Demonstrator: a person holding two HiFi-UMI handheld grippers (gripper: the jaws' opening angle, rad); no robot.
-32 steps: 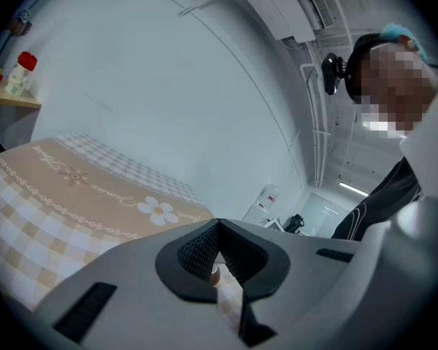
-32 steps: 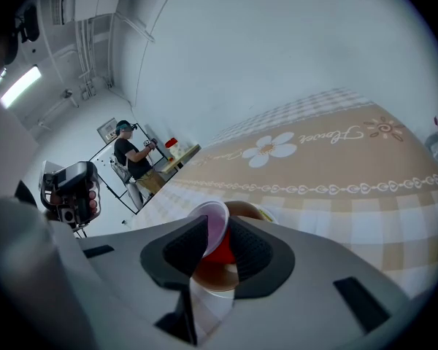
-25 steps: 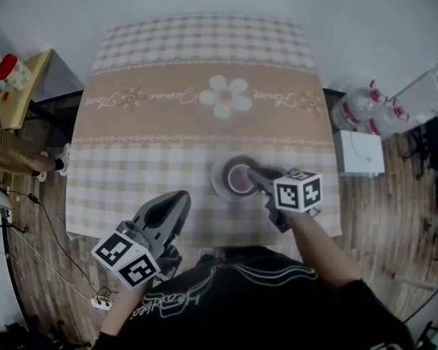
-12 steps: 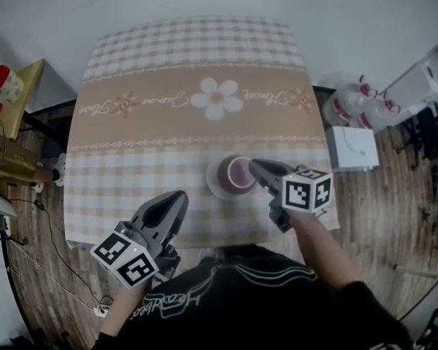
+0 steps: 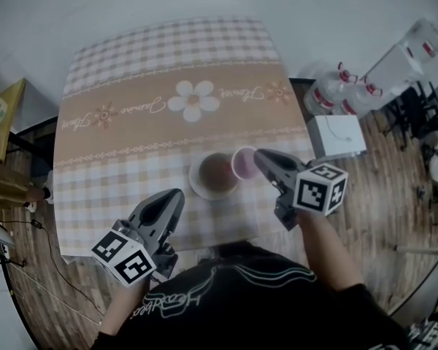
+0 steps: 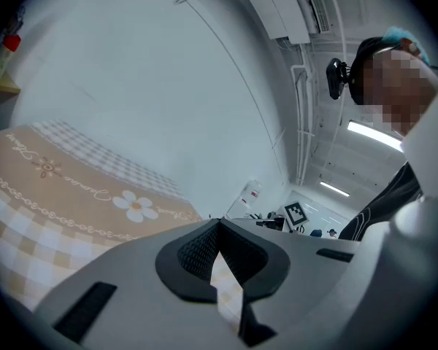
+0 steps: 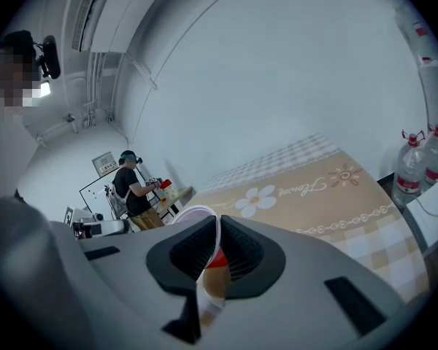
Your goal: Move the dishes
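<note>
Right gripper [image 5: 261, 157] on cup [image 5: 243, 164] rim

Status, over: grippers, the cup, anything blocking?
Right gripper jaws just closed, gripping pink cup by its rim; cup off the saucer. Left gripper shut, empty. Nothing blocking in view.

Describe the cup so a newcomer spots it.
On the checked table, near the person's edge, lies a white saucer. Beside it is the cup: pink, rim pinched by the right gripper, whose jaws have just been closing.
</note>
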